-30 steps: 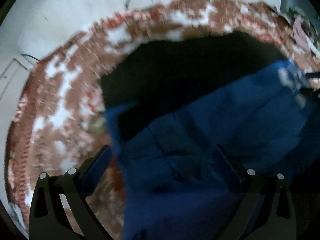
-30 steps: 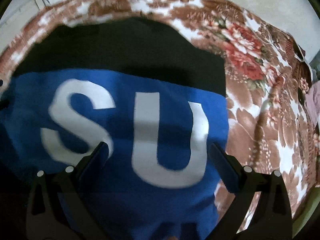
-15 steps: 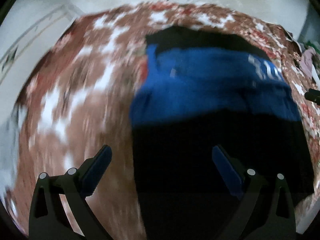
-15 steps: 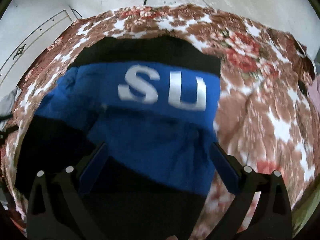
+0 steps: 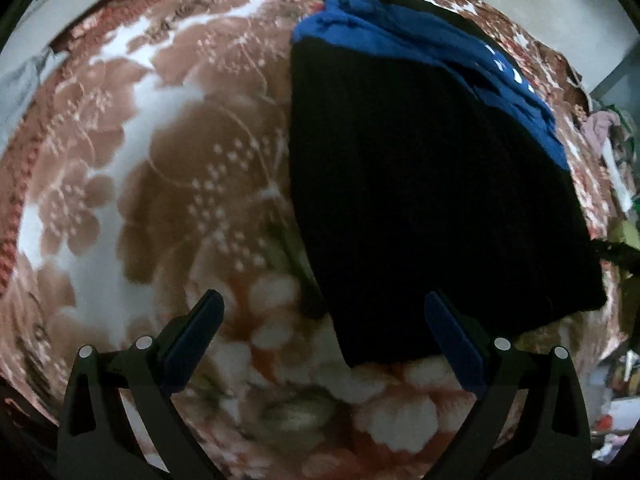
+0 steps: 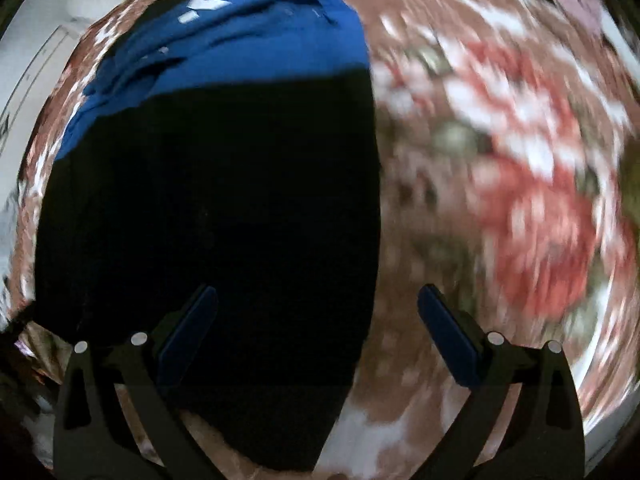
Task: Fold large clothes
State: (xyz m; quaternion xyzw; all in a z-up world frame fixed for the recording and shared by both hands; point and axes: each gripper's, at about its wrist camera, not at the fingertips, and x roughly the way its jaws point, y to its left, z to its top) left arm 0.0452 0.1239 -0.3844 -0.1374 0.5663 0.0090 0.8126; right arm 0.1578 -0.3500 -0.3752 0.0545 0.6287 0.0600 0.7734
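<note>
Left wrist view: folded black-and-blue fabric garment [image 5: 420, 184] lies on brown-and-white floral blanket [image 5: 152, 168], filling centre to right of frame. Black panel on top, blue band with white lettering along upper right edge, bunched blue fabric at top centre. Left gripper [image 5: 324, 340] at bottom centre, blue-padded fingers [image 5: 192, 340] spread wide apart, nothing between them, held over the blanket at the garment's lower left corner; contact with cloth can't be told. Clutter of other items at far right edge, blurred.

Right wrist view: same garment [image 6: 208, 216] fills left and centre, blue band with white letters at top. Floral blanket [image 6: 500, 160] motion-blurred on right. Right gripper [image 6: 318, 340] at bottom centre, fingers spread, holding nothing, over the garment's lower right edge.
</note>
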